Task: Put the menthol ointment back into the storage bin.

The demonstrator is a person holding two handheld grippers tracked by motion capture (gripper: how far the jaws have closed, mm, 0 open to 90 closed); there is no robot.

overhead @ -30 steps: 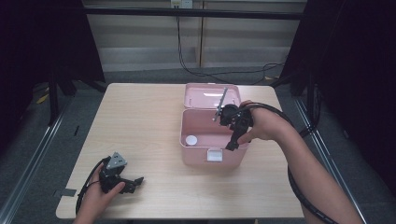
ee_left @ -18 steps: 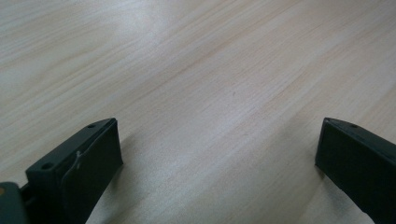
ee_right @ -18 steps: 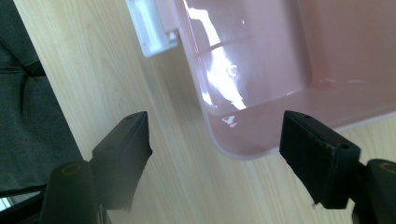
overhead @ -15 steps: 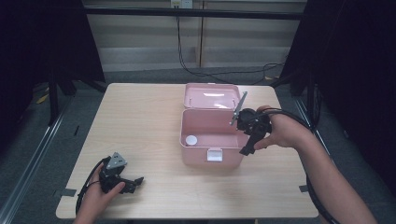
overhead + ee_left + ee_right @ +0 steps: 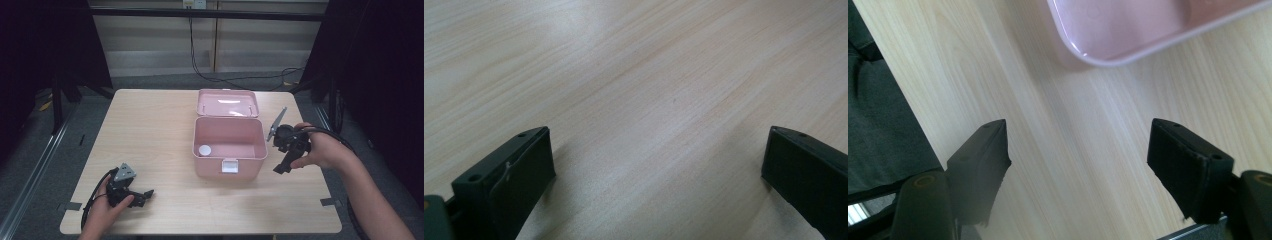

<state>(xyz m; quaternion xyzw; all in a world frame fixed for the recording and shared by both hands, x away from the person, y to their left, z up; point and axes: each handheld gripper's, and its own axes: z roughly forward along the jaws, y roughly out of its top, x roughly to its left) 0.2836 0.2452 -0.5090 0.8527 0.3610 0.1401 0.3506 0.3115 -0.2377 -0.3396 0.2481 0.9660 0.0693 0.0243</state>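
The high view looks forward and down over the whole table [image 5: 150,130], while both gripper views sit close above its wood, the right gripper view sharing the pink box [image 5: 1128,30] corner.

1. The small white round thing [image 5: 205,150] at the lower left inside the pink box [image 5: 229,172], near the middle of the high view, is too small to identify.
2. In the right gripper view, the pink box [image 5: 1148,30] is cut off by the top edge; just one rounded corner and part of its rim show at the upper right.
3. In the high view, the left gripper [image 5: 142,195] at the lower left is partly covered by the hand [image 5: 107,212] holding it, and the forearm runs off the bottom edge.
4. At the right of the high view, the right gripper [image 5: 281,167] has its fingertips too small to judge the gap between them.
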